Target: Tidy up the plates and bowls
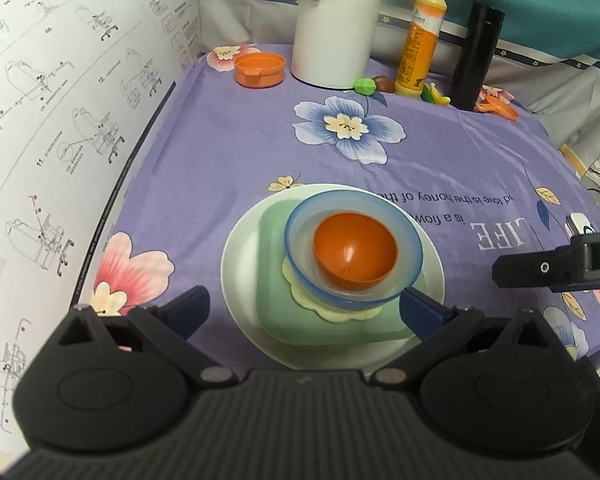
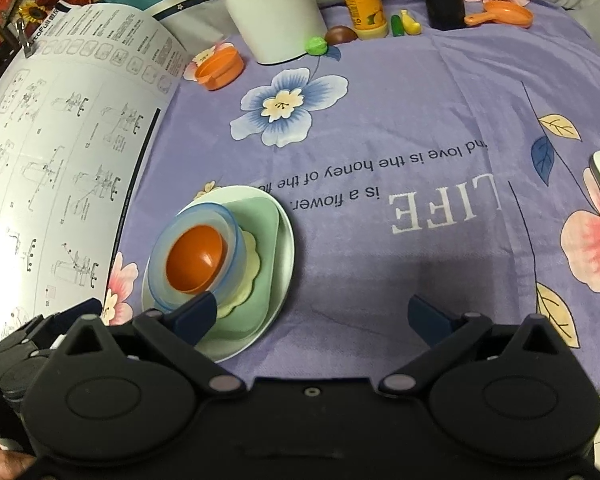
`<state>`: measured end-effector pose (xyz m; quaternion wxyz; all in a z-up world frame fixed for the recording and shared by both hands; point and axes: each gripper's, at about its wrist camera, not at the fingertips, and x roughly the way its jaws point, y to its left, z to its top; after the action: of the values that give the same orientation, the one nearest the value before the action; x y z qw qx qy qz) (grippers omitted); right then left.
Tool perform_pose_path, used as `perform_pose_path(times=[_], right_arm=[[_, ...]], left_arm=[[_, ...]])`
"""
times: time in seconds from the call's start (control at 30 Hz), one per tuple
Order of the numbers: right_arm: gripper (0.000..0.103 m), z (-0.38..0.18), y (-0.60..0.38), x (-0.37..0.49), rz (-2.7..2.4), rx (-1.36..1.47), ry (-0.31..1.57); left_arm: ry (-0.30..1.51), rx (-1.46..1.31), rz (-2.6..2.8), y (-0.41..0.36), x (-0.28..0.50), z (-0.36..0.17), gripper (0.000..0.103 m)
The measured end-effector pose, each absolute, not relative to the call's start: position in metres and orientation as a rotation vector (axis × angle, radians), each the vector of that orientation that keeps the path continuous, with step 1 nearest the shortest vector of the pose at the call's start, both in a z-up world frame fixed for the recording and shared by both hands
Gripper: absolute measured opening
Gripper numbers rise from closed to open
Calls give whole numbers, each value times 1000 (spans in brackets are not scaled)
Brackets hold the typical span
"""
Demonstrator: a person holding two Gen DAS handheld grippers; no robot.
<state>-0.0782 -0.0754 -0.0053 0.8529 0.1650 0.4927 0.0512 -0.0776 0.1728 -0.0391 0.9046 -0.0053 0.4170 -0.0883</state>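
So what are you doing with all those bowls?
Someone is tidying dishes with a grabbing tool in each hand. The dishes are already stacked: an orange bowl sits inside a clear blue bowl, on a small yellow flower-shaped plate, on a green square plate, on a big white round plate. The left tool hangs open around the stack, and the right tool is open beside it. Neither holds anything.
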Motion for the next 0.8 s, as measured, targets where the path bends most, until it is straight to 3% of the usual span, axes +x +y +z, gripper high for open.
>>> perform_pose_path(times=[0.43,0.8], right_arm=[[103,-10,-70,-71,116,323,1069],[103,-7,-54,-79,162,120,1048]], left_arm=[[884,-19,-171,178,-75,-47,103],[889,70,-141,178,-91,-46,103]])
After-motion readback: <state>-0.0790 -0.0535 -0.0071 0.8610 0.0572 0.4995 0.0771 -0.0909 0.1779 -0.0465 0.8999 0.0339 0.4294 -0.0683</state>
